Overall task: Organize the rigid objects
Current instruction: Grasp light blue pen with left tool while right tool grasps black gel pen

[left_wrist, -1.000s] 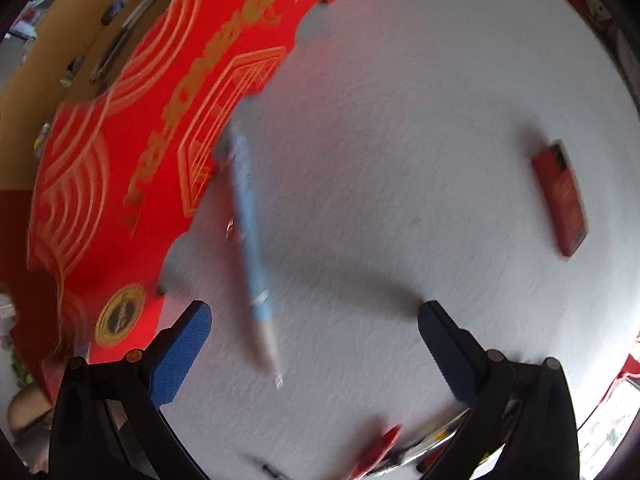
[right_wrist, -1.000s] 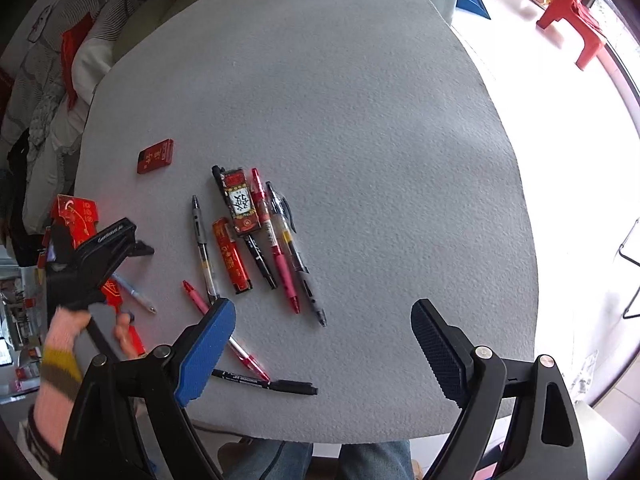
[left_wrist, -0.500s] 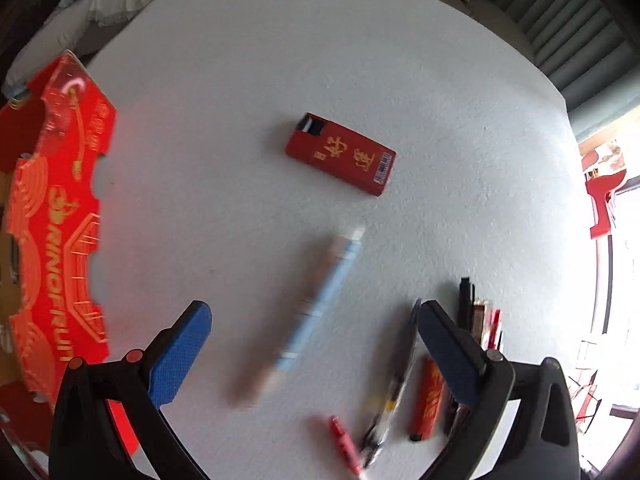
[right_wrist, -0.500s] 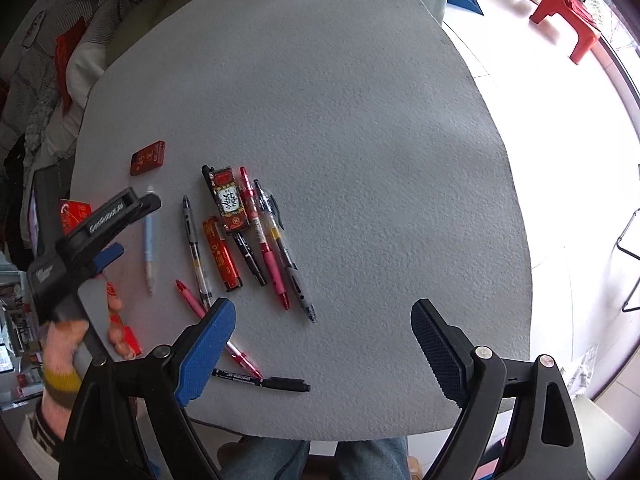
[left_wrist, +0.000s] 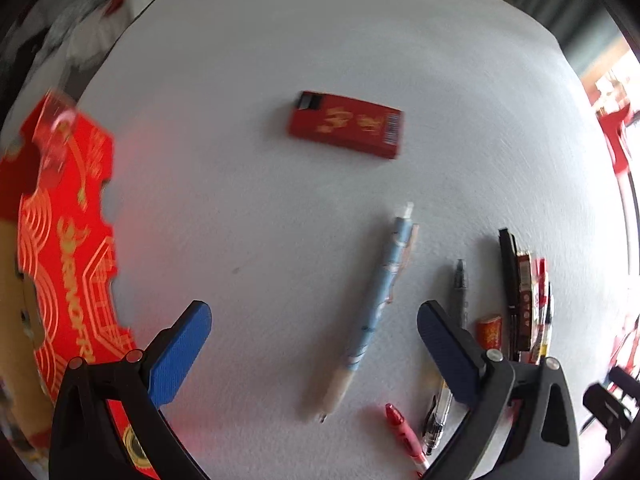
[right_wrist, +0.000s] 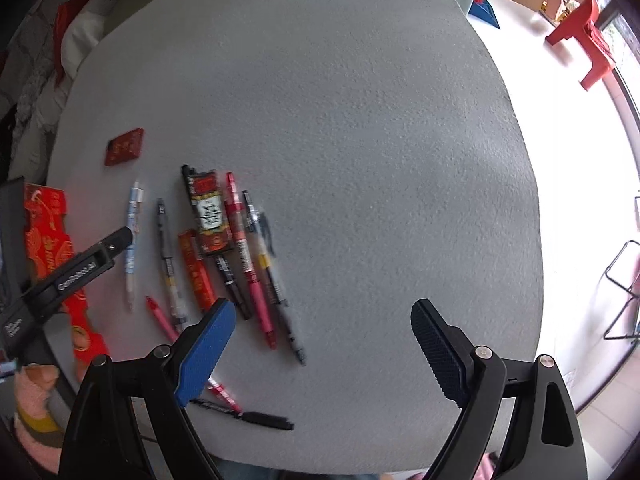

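Pens and boxes on the table (right_wrist: pixel 360 100)

Pen cluster (right_wrist: pixel 236 248) at left centre; small box (right_wrist: pixel 125 146) upper left of it; marker (right_wrist: pixel 256 418) below.

We see daylight flooding in from the right, blowing out that edge; the left wrist view is smeared with motion blur, the red box (left_wrist: pixel 346 125) soft, and both fisheye rims bend and darken

The bench (left_wrist: pixel 320 40) is grey. The box (left_wrist: pixel 344 124) is red with gold marks. One pen (left_wrist: pixel 376 304) is light blue.
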A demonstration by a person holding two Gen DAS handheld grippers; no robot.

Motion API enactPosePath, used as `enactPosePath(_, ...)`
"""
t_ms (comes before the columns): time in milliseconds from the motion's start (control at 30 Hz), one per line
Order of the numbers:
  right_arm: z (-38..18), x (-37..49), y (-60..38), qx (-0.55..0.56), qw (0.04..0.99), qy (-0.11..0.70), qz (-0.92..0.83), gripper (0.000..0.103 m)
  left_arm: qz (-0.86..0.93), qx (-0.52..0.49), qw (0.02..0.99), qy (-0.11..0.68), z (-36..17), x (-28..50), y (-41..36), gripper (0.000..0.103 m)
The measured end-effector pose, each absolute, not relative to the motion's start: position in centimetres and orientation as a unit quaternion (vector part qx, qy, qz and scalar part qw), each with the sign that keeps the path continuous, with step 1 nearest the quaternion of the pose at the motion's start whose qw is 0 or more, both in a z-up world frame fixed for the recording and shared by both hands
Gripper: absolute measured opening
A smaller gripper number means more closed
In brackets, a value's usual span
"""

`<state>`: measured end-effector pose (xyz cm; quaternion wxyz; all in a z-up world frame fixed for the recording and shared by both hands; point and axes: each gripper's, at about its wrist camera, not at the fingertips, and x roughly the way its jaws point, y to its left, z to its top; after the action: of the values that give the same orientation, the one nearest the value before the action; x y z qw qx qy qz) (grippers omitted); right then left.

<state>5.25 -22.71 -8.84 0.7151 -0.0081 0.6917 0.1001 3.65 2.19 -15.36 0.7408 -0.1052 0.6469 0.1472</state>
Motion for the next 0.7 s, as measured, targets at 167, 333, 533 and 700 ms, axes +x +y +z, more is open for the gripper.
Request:
enactPosePath(167,-11.2,5.9,-22.3,-0.046,0.704,0.702,0.099,0.091,0.15,-0.071,0.739,0.654,-16.8,5.0,2.0,0.103)
enactPosePath(333,-13.1,6.2,-20.7,-0.081,0.694,0.706,0.115,0.091,0.159,-0.066,0.739,0.652,-18.2,5.6,2.7,0.103)
enactPosePath(533,-15.2,6.6,-19.8,-0.109,0.684,0.713,0.112,0.091,0.161,-0.066,0.738,0.652,-18.0,7.1,4.3,0.103)
enactPosePath(700,-15.9,7.3,-20.2,-0.101,0.689,0.713,0.085,0.091,0.134,-0.057,0.744,0.652,-18.8,7.5,3.3,0.103)
